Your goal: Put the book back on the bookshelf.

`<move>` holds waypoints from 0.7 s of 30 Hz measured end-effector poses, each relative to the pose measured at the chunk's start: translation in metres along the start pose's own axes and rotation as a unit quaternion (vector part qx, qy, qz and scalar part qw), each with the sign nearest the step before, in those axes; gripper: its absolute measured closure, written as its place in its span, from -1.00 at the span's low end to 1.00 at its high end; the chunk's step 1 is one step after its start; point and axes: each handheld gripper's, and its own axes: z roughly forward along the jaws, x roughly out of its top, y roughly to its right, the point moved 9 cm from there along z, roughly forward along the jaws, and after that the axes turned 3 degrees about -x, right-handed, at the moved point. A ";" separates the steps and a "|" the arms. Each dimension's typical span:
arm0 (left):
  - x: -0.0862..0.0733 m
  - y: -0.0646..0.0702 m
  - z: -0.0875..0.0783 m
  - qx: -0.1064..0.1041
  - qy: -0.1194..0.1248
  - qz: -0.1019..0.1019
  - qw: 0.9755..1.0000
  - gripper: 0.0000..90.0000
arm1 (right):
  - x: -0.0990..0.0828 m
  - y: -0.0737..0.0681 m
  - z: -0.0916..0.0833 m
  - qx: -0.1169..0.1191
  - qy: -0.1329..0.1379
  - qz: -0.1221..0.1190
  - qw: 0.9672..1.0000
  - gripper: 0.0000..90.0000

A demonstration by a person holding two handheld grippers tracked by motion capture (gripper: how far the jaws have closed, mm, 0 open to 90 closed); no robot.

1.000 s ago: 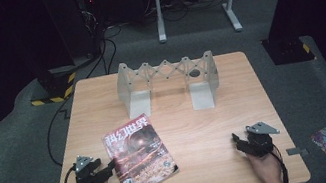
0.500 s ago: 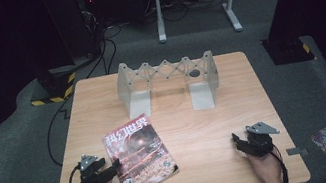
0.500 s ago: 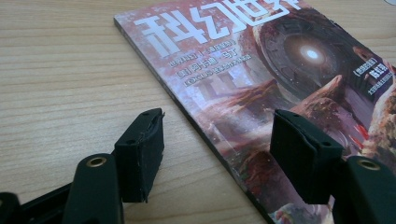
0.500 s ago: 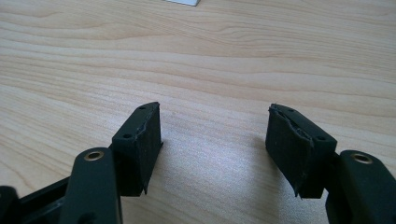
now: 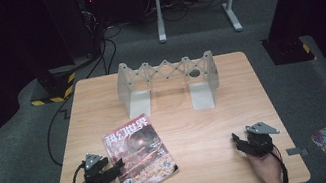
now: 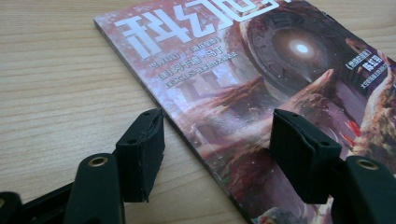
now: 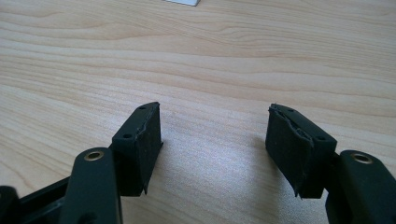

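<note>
Magazine (image 5: 140, 155) lies flat, cover up, on the near-left part of the desk (image 5: 208, 129), turned a little so its title end points far and slightly left. Cover: reddish-brown space art with a round glowing structure. Large white Chinese title characters run across the far end; in the left gripper view (image 6: 243, 88) they are sharp, with smaller lines of Chinese print below them, too fine to read. One line under that looks like Latin capitals, possibly starting "LOCUS", not certain. A short column of white Chinese characters sits at the cover's right edge. A small pale label, perhaps a barcode, is on the near-left corner in the high view; unreadable.

Left hand-held gripper (image 5: 110, 170): just beside the magazine's left edge, near end. Jaws wide apart and holding nothing. In its own view (image 6: 217, 156) one jaw is over bare desk and the other over the cover, so the magazine's edge runs between them; the pads do not press on it.

Right hand-held gripper (image 5: 238, 140): near-right part of the desk, well apart from the magazine. Jaws wide apart over bare wood (image 7: 215, 154), nothing between them.

Far centre of the desk: grey folding rack (image 5: 168, 81) with scissor-lattice links between two upright ends. No writing seen on it.
</note>
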 end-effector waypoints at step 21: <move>0.001 0.007 0.004 0.005 -0.004 0.018 1.000 -0.19 | 0.000 0.000 0.000 -0.001 0.000 -0.002 1.000 -0.21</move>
